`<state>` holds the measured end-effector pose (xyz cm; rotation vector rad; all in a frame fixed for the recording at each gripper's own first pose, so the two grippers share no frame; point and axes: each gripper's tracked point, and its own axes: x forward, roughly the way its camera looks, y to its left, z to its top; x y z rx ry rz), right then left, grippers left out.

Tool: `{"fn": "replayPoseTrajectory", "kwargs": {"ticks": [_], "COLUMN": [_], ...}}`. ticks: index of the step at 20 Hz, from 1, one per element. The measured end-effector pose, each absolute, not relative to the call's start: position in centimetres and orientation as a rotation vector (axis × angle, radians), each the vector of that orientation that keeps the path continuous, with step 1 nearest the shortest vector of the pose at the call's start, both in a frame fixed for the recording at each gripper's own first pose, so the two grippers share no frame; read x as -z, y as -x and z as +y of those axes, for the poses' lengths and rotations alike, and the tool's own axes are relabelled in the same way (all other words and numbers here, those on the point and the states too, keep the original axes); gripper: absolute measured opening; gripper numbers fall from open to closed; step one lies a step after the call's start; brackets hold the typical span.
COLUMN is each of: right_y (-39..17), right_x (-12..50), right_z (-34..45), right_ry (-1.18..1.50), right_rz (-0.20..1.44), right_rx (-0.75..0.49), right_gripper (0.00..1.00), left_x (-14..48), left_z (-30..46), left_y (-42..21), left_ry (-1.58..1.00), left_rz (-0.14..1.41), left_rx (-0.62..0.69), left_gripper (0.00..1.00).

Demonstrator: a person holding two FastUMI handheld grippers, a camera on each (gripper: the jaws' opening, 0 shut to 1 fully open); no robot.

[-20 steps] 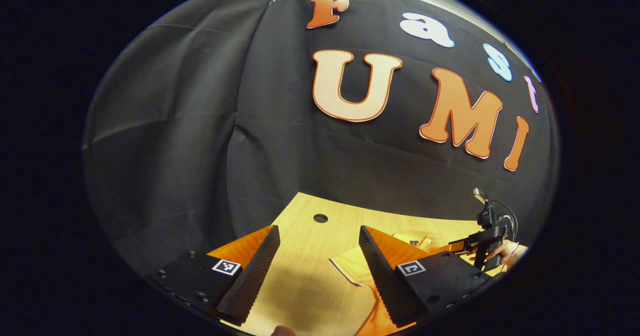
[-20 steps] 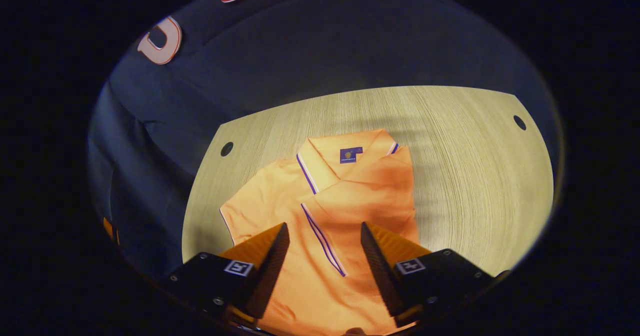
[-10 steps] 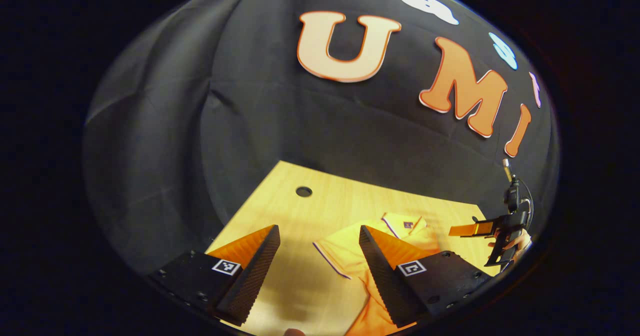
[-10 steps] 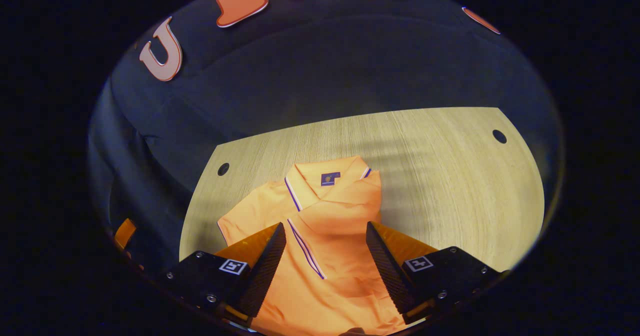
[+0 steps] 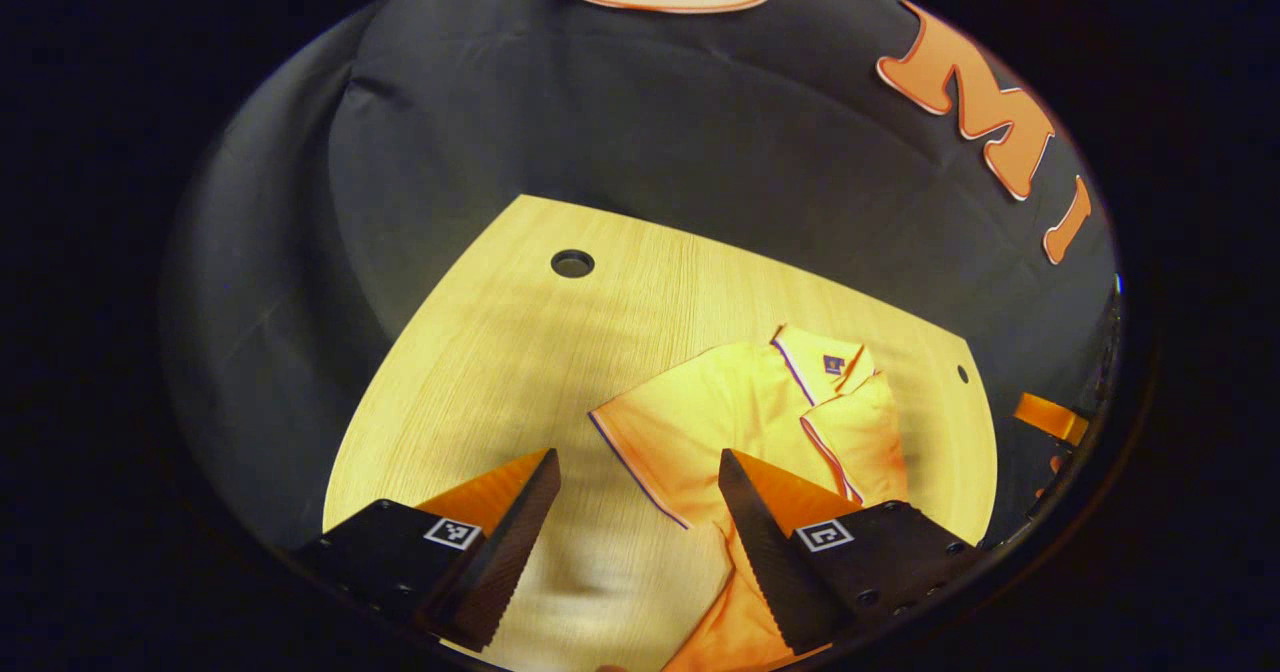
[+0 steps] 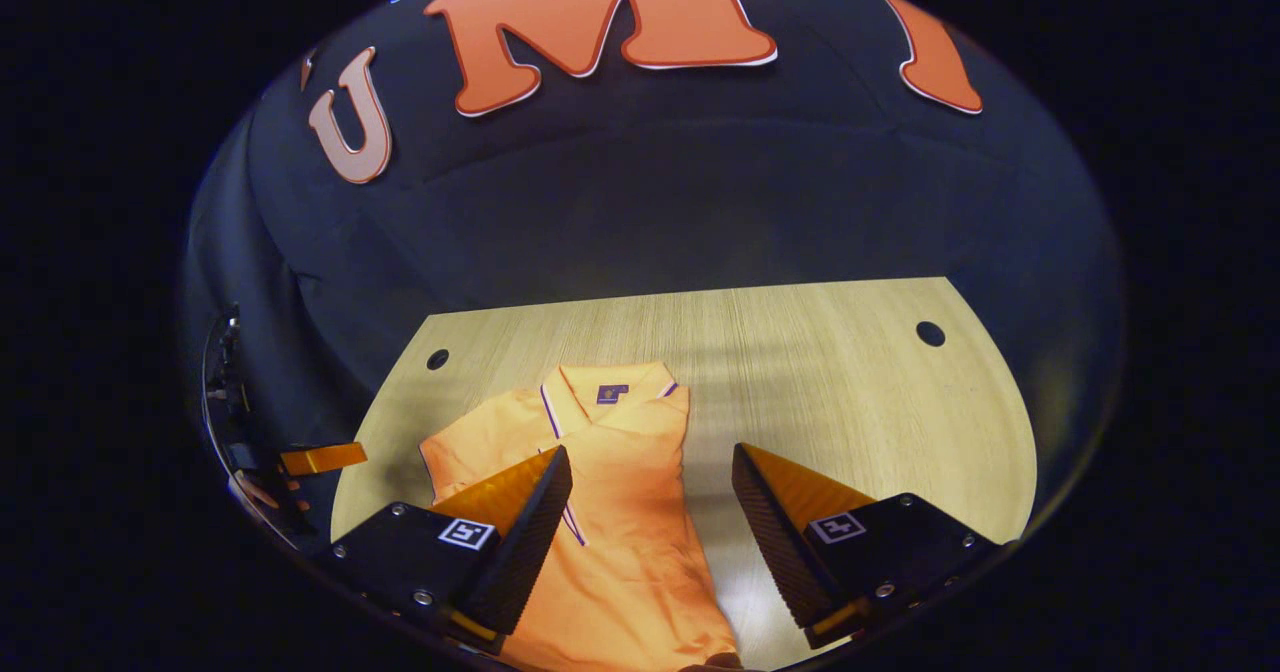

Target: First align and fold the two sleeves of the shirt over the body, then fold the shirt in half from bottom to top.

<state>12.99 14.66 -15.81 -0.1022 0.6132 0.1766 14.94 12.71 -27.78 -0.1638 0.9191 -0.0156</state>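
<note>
An orange polo shirt [image 6: 620, 522] lies flat on the wooden table [image 6: 850, 382], collar [image 6: 610, 392] toward the back wall. Its right side is folded over the body, leaving a straight right edge. The other sleeve [image 5: 650, 432] still lies spread out on the table. My left gripper [image 5: 635, 462] hovers open above that sleeve's hem and the bare table beside it. My right gripper [image 6: 650, 452] is open above the shirt's right edge, holding nothing. The left gripper [image 6: 320, 457] also shows far left in the right gripper view, held by a hand.
The table has round cable holes [image 5: 572, 263] [image 6: 930, 333] near its back corners. Black cloth walls close in behind and to the sides. Bare table [image 6: 880, 422] lies right of the shirt.
Both grippers pulled back and stayed open. The left gripper view tipped down and now takes in the shirt and more table. The right gripper drifted right, from over the body to its right edge.
</note>
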Motion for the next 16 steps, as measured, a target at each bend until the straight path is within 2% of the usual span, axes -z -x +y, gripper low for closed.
{"fn": "replayPoseTrajectory", "kwargs": {"ticks": [9, 16], "right_y": [-10.1, -9.1], "right_x": [12.7, 12.0], "right_z": [10.4, 8.2], "right_ry": [0.078, 0.054], "right_rz": [0.572, 0.561], "right_rx": [-0.158, -0.157], "right_gripper": [0.98, 0.98], "left_x": [34.5, 38.3], "left_z": [12.1, 13.1], "left_y": [-18.0, -17.5], "left_ry": [0.237, 0.235], "left_rz": [1.165, 1.261], "left_rx": [-0.073, -0.237], "left_gripper": [0.98, 0.99]}}
